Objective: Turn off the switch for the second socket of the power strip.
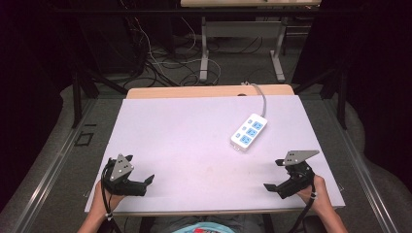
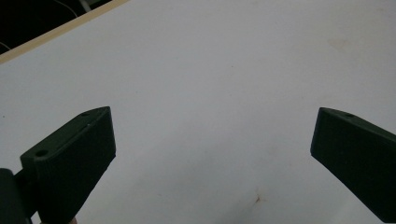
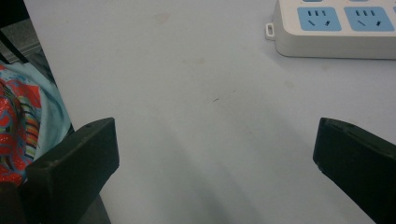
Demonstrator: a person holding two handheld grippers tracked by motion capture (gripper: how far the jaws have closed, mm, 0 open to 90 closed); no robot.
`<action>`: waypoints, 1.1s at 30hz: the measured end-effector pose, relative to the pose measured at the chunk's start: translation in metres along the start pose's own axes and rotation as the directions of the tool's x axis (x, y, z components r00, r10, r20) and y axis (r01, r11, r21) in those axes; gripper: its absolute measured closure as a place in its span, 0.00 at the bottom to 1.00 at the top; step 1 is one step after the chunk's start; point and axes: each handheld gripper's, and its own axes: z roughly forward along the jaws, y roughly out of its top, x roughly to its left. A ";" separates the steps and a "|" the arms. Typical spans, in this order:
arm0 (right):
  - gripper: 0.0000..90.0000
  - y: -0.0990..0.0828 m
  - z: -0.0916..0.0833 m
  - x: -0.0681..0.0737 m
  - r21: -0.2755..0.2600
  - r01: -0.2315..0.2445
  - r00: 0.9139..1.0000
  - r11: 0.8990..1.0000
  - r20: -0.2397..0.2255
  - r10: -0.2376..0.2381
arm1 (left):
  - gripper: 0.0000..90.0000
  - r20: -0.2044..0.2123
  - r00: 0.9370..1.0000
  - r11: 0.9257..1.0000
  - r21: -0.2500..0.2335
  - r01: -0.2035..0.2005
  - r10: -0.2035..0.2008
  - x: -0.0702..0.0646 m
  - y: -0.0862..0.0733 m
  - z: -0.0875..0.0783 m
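Hands low at the near edge of the white table (image 1: 194,145), one at each corner, forearms coming up from below. My left gripper (image 1: 141,182) sits near the near-left corner, jaws spread wide with bare table surface between them in the left gripper view. My right gripper (image 1: 281,175) sits near the near-right corner, jaws likewise spread wide and holding nothing. A white power strip (image 1: 248,131) with blue sockets lies ahead of my right gripper, well apart from it, its grey cable (image 1: 262,97) running to the table's far edge.
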 end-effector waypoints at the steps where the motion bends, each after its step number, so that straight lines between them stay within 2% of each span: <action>1: 0.00 0.000 0.000 0.000 -0.004 0.000 1.000 1.000 0.004 0.000 | 0.00 0.000 1.000 1.000 0.000 0.000 0.000 0.000 0.000 0.000; 10: 0.00 0.001 0.000 -0.001 0.000 -0.001 1.000 1.000 0.003 0.001 | 0.00 0.006 1.000 1.000 -0.008 0.002 -0.002 -0.001 0.000 0.000; 13: 0.00 0.003 -0.001 -0.001 0.018 -0.002 1.000 1.000 -0.007 0.002 | 0.00 0.006 1.000 1.000 -0.003 0.006 -0.006 -0.001 -0.001 0.001; 16: 0.00 0.003 -0.001 -0.001 0.014 -0.002 1.000 1.000 0.003 0.001 | 0.00 0.002 1.000 1.000 -0.001 0.002 -0.002 -0.001 -0.001 0.001; 17: 0.00 0.003 0.000 -0.001 -0.002 -0.004 1.000 1.000 0.013 0.004 | 0.00 0.002 1.000 1.000 -0.001 -0.001 0.001 -0.001 0.000 0.001; 19: 0.00 0.004 0.000 -0.002 -0.003 -0.002 1.000 1.000 0.005 0.002 | 0.00 0.002 1.000 1.000 0.001 -0.007 0.007 -0.001 0.000 0.002; 20: 0.00 0.005 -0.002 -0.002 0.018 0.000 1.000 1.000 0.002 0.000 | 0.00 0.008 1.000 1.000 0.002 -0.004 0.004 -0.001 0.000 0.002; 33: 0.00 0.015 -0.004 -0.004 0.005 0.001 1.000 1.000 0.025 -0.001 | 0.00 -0.003 1.000 1.000 0.004 -0.028 0.028 -0.001 0.000 0.002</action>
